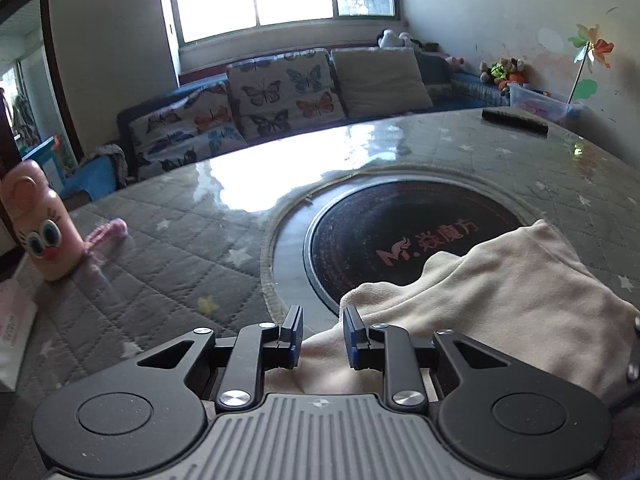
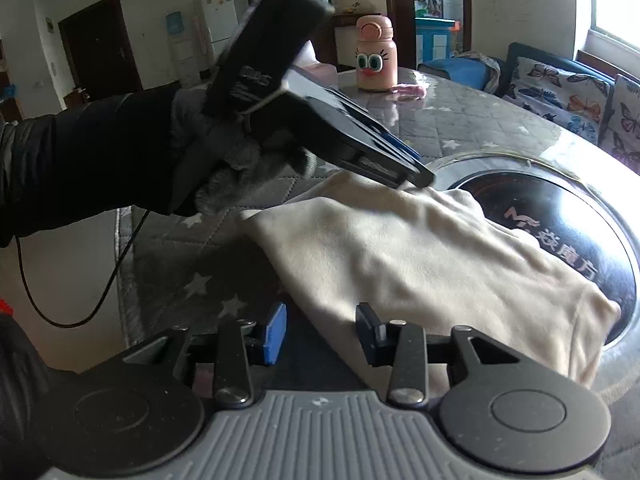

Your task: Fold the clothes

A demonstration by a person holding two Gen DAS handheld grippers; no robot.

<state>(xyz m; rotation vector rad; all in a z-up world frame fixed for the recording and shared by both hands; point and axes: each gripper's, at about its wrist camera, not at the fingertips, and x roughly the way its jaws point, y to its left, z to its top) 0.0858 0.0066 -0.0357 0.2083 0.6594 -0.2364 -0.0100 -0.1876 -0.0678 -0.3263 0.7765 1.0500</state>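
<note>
A cream fleece garment (image 2: 416, 252) lies folded on the table, partly over the black round hotplate (image 2: 560, 216). It also shows in the left wrist view (image 1: 500, 300) at lower right. My left gripper (image 1: 322, 334) is open, its jaws apart just above the garment's near left edge with no cloth between them. In the right wrist view the left gripper (image 2: 416, 178) tilts down and its tips touch the garment's far edge. My right gripper (image 2: 322, 338) is open and empty, hovering at the garment's near corner.
A pink cartoon bottle (image 1: 38, 224) stands at the table's left, with a pink fuzzy item (image 1: 106, 234) beside it. A dark remote-like bar (image 1: 514, 120) lies at the far right. The quilted grey tablecloth (image 1: 160, 264) covers the table. A sofa with butterfly cushions (image 1: 280, 96) stands behind.
</note>
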